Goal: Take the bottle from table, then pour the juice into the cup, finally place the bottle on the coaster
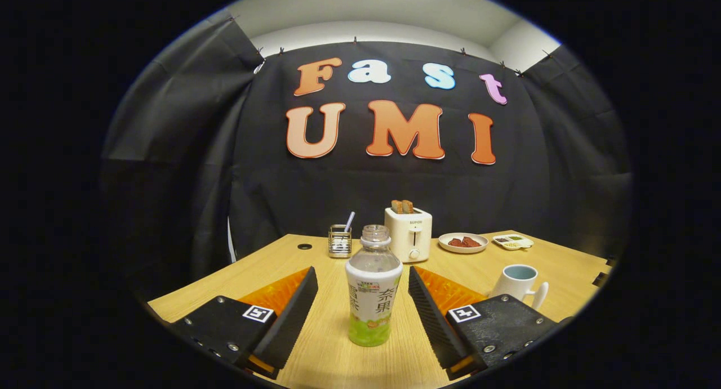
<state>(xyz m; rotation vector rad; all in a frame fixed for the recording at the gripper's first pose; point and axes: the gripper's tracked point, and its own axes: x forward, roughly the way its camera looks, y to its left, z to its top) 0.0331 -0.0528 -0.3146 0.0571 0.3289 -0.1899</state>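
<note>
- One bottle (pixel 373 287) stood upright on the wooden table (pixel 315 355), between the two fingers of the gripper (pixel 363 299); touched by neither, with table showing on either side.
- Spread wide, that gripper; released, gripping nothing; fingers level with the labelled body of the bottle.
- Capless at the neck, so open on top; looked like thin clear plastic with a wrap label; only a shallow band of green juice at the base, the rest apparently empty.
- Judged light, then, and easy to tip or nudge aside; probably soft-walled too, liable to dent under a hard squeeze; label likely slick.
- Best taken at mid-body, across the label, below the shoulder taper; closed evenly from both sides so as not to push it over; held firmly enough not to slip during the pour, yet gently enough not to crush.
- Kept upright until at the cup (pixel 518 285), given the open mouth; that cup sat beyond the right finger, handle turned toward the gripper.
- Farther back: a toaster (pixel 408 234) with bread in its slots, a small wire holder (pixel 340 241), a plate (pixel 463 242) of something reddish, a small tray (pixel 512 242); coaster could not be made out.
</note>
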